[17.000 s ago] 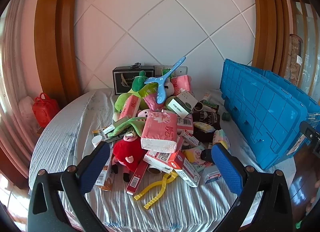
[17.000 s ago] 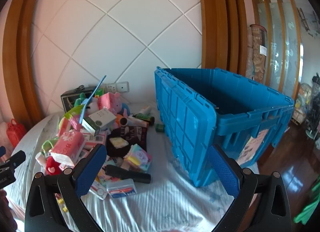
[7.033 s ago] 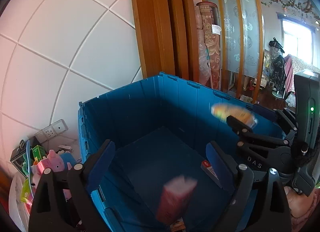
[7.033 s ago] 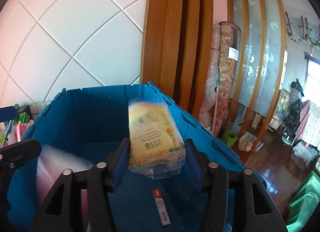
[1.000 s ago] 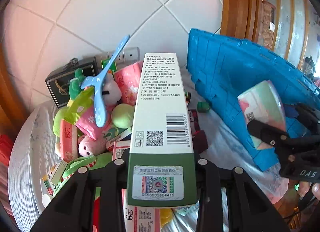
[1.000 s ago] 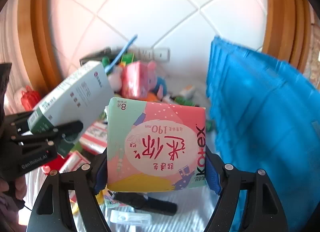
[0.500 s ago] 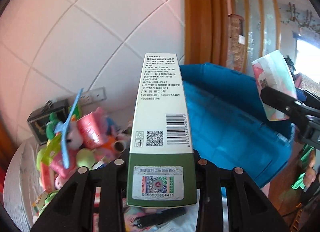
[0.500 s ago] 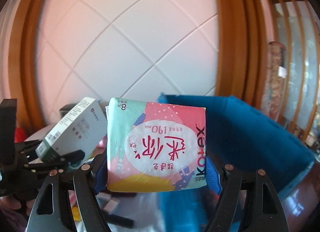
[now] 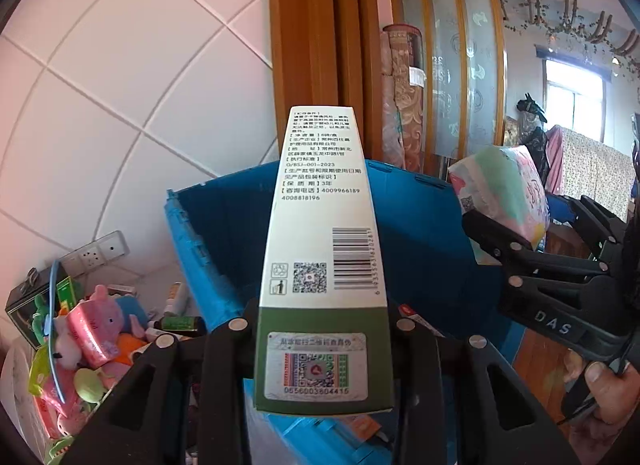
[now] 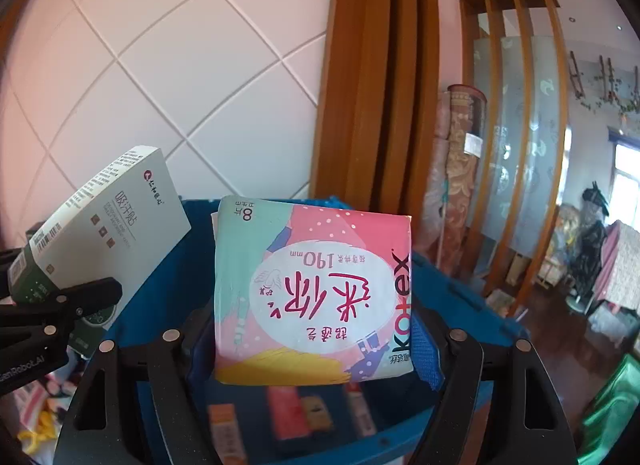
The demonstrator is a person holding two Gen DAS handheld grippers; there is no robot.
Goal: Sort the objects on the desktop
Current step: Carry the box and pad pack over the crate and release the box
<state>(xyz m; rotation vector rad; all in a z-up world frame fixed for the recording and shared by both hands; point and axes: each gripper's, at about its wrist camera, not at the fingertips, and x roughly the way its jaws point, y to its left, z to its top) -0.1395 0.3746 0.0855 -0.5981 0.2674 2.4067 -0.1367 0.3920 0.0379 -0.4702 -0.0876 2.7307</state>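
Note:
My left gripper [image 9: 322, 329] is shut on a tall white and green box [image 9: 322, 249] and holds it above the open blue crate [image 9: 420, 233]. My right gripper [image 10: 314, 329] is shut on a pink and mint Kotex pad pack [image 10: 312, 285], also over the crate [image 10: 460, 285]. In the left wrist view the pad pack [image 9: 500, 189] and right gripper [image 9: 520, 233] show at the right. In the right wrist view the box [image 10: 100, 225] shows at the left. Several packets [image 10: 300, 405] lie on the crate floor.
A pile of toys, tissue packs and bottles [image 9: 92, 333] lies on the white cloth left of the crate. A white tiled wall [image 9: 120, 105] and wooden posts [image 9: 320, 45] stand behind. A wall socket [image 9: 96, 253] is near the pile.
Both grippers have swung right from the pile to above the crate, each still holding its item. The crate's inside now shows below them.

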